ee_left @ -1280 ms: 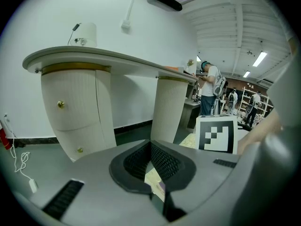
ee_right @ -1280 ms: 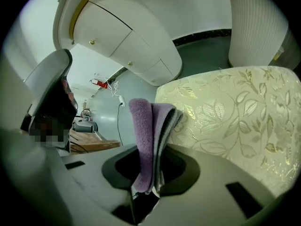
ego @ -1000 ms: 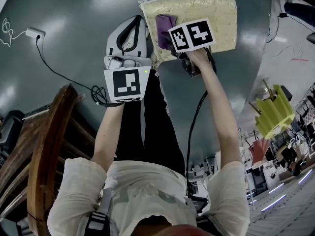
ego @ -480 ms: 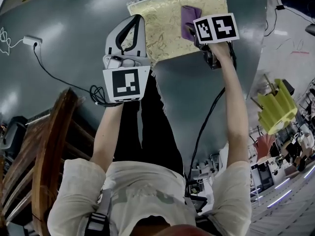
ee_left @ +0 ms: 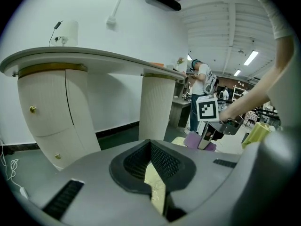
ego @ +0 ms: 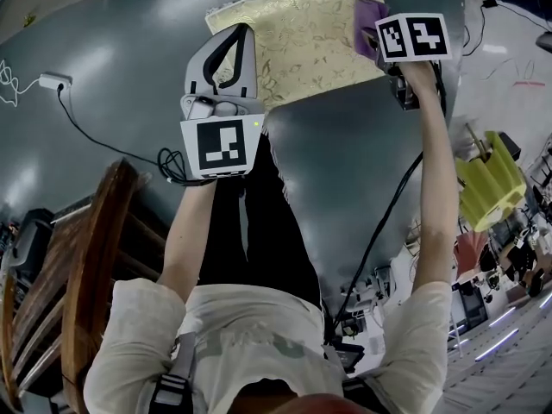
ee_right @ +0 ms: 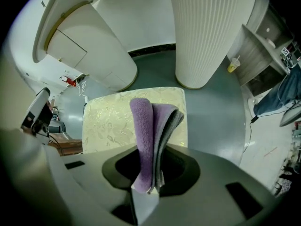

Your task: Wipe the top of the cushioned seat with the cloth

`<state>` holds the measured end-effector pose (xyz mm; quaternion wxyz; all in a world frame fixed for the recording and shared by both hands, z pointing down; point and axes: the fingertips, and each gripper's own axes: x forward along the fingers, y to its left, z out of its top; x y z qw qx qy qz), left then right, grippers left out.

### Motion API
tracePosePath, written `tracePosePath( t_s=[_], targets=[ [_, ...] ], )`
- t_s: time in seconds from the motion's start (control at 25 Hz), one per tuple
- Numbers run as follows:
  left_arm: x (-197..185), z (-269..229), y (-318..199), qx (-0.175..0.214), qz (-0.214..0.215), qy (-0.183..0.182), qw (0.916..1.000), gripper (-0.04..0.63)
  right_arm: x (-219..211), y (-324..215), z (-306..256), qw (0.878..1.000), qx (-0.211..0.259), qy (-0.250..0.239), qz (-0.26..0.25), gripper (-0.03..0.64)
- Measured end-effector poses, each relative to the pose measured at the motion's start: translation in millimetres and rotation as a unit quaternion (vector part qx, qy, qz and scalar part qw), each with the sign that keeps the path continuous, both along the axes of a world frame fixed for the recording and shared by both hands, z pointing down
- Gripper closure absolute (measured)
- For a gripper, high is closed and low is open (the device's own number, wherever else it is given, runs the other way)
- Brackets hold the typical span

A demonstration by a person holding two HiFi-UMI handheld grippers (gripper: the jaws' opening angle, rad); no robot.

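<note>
The cushioned seat (ego: 297, 33) is pale gold with a leaf pattern and sits on the dark floor at the top of the head view. My right gripper (ego: 379, 26) is at the seat's right edge, shut on a folded purple cloth (ego: 369, 14). In the right gripper view the cloth (ee_right: 148, 135) stands up between the jaws of the right gripper (ee_right: 148, 189), with the seat (ee_right: 108, 121) below it. My left gripper (ego: 231, 41) hovers over the seat's near left corner, jaws together and holding nothing. The left gripper view shows the jaws of the left gripper (ee_left: 154, 185) and the cloth (ee_left: 193, 139) beyond them.
A wooden chair (ego: 82, 266) stands at my left. A cable and plug (ego: 53, 58) lie on the floor at far left. A yellow object (ego: 487, 184) is at the right. A white ribbed column (ee_right: 202, 36) and a curved white cabinet (ee_right: 89, 51) stand beyond the seat.
My right gripper has carried the purple cloth rightward across the seat, from its left-middle to its right edge. The left gripper has stayed put.
</note>
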<state>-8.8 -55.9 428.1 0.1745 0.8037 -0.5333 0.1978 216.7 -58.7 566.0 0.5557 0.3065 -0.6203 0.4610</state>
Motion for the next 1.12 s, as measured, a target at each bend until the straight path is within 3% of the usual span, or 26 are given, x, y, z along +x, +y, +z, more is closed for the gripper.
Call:
tracePosePath(
  t_s=[0.32, 0.64, 0.8, 0.96, 1.12],
  targets=[
    [13, -1, -4, 0.007, 0.009, 0.004, 0.9999, 0.591, 31, -13, 0, 1.0, 0.006, 0.017, 0.015, 0.525],
    [5, 7, 6, -0.013, 0.01, -0.006, 0.9998, 0.591, 37, -15, 0, 0.999, 0.013, 0.029, 0.016, 0.525],
    [2, 4, 3, 0.0, 0.005, 0.001, 1.0, 0.591, 33, -14, -3, 0.999, 0.018, 0.028, 0.015, 0.525],
    [-2, -3, 2, 0.013, -0.002, 0.009, 0.9999, 0.59, 3, -5, -32, 0.999, 0.038, -0.011, -0.001, 0.525],
    [-9, -13, 6, 0.021, -0.009, 0.013, 0.9997, 0.591, -51, 17, -79, 0.995, 0.057, -0.08, -0.024, 0.525]
  ],
)
